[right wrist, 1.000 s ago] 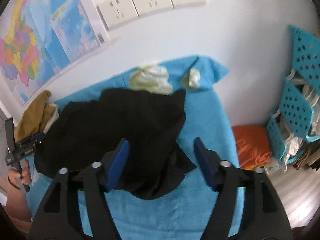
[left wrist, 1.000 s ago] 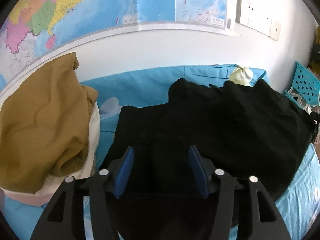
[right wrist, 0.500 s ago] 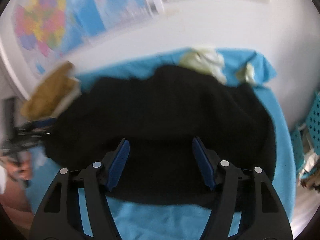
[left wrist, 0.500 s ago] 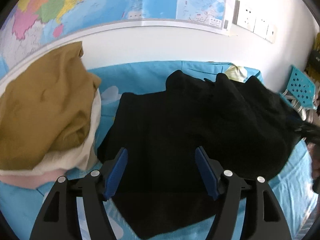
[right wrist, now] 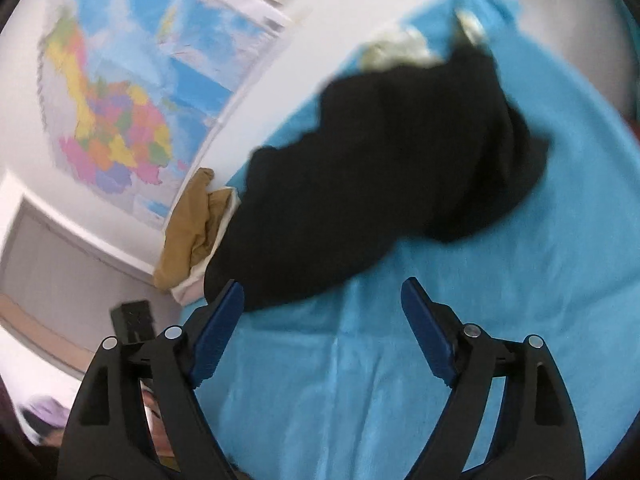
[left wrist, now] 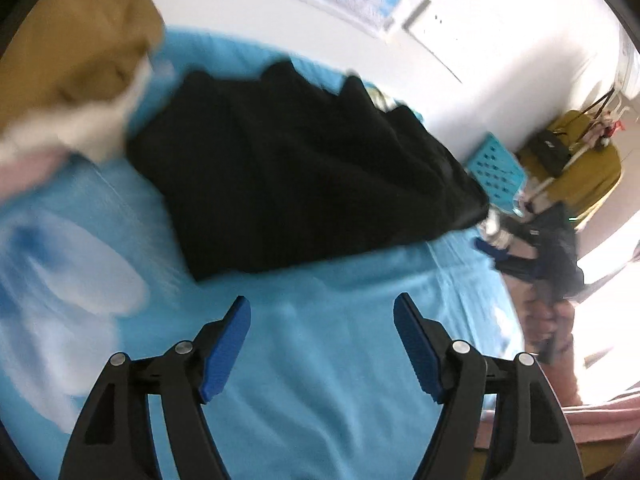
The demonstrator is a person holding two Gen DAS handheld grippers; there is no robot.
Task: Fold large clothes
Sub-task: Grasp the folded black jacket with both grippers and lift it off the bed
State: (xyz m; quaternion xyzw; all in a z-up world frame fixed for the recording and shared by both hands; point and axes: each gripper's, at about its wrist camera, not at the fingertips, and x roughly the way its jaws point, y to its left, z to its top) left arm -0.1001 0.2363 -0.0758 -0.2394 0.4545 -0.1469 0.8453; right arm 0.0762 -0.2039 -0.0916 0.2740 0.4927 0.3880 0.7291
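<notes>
Left wrist view, left to right: a mustard garment (left wrist: pixel 76 36) on pale folded layers, blurred and cut off by the frame edge, lies up and left of the left gripper (left wrist: pixel 322 344). Its jaws are opening, wide apart, with only the blue sheet (left wrist: pixel 320 360) between them. The black garment (left wrist: pixel 296 168) lies crumpled ahead of the fingertips, clear of both pads. Far right, the right gripper (left wrist: pixel 504 256) and the person's forearm are smeared and washed out by glare.

Right wrist view: a wall map (right wrist: pixel 132 92), blurred. The right gripper (right wrist: pixel 322 324) is also opening and holds nothing; the black garment (right wrist: pixel 384 176) lies just ahead, its near edge partly hidden behind the left finger (right wrist: pixel 216 336).
</notes>
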